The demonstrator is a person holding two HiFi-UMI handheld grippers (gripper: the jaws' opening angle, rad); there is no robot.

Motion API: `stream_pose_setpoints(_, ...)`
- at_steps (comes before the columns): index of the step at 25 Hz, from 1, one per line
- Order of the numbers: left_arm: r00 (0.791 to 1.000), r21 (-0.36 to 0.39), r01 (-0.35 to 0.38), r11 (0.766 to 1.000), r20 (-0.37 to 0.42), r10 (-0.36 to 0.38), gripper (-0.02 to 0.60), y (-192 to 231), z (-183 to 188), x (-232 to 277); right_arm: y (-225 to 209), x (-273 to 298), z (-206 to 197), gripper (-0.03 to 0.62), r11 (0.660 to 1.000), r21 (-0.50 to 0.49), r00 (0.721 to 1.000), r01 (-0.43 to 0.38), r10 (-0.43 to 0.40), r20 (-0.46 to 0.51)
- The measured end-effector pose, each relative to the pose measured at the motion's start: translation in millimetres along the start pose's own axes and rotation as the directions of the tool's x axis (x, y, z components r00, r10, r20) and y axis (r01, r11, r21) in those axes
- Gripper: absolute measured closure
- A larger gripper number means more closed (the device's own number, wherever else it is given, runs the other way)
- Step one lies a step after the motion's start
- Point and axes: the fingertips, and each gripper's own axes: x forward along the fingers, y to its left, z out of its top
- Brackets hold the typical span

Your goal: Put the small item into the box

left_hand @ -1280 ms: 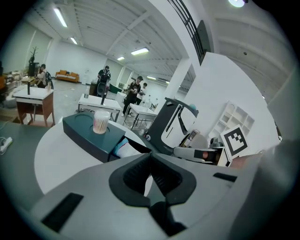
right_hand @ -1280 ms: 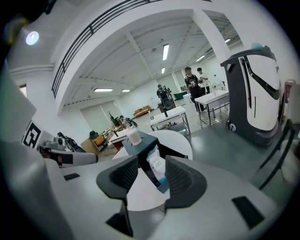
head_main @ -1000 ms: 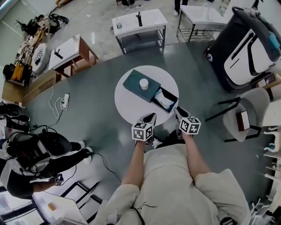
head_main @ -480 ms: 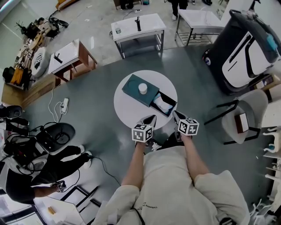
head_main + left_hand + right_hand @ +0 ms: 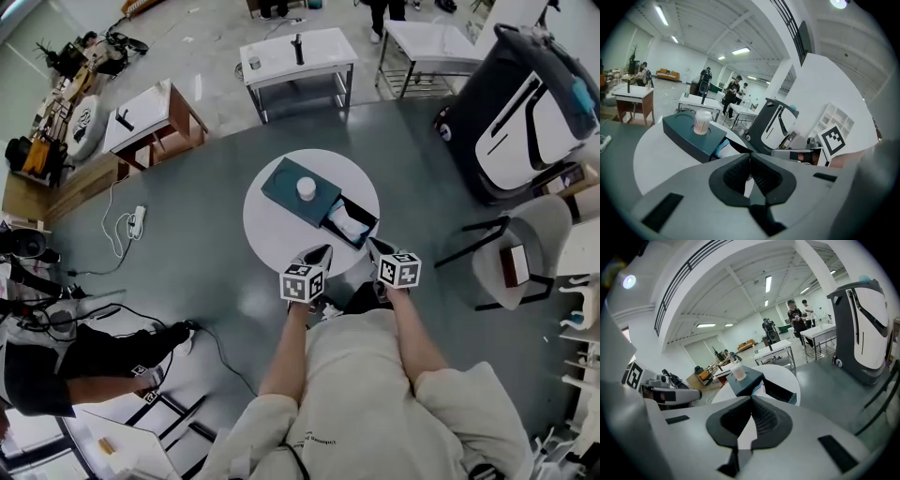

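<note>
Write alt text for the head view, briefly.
A person holds the left gripper and right gripper at the edge of a round table bearing a dark box, drawer open, small white container on top.

Round desk (image 5: 277,230) as landmark.
- On desk, far half: box (image 5: 289,195); cup (image 5: 306,188) standing on box top.
- Drawer (image 5: 364,212) pulled out of box toward desk's right edge; packet (image 5: 347,223) lying in drawer.
- Left claw (image 5: 325,250) over desk's near edge.
- Right claw (image 5: 373,244) at desk's near-right edge, just beside drawer.
- Behind desk: long table (image 5: 295,52).
- Behind-left of desk: small table (image 5: 155,108).
- Right of desk: chair (image 5: 525,253); behind-right: tall machine (image 5: 520,103).
- Left of desk, on floor: power strip (image 5: 139,220).
</note>
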Motion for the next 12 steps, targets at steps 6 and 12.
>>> stream_pose_setpoints(6,1.0,0.01,-0.001,1.0,-0.002,0.001,0.56,-1.2,4.0,2.9,-0.5,-0.3,2.7,0.559,1.0,0.003,1.0,-0.008,0.008,0.003)
stream_pose_setpoints(12,1.0,0.003,-0.005,1.0,-0.001,0.005,0.56,2.4,4.0,5.0,-0.2,0.0,3.7,0.56,1.0,-0.003,1.0,-0.013,0.013,0.002)
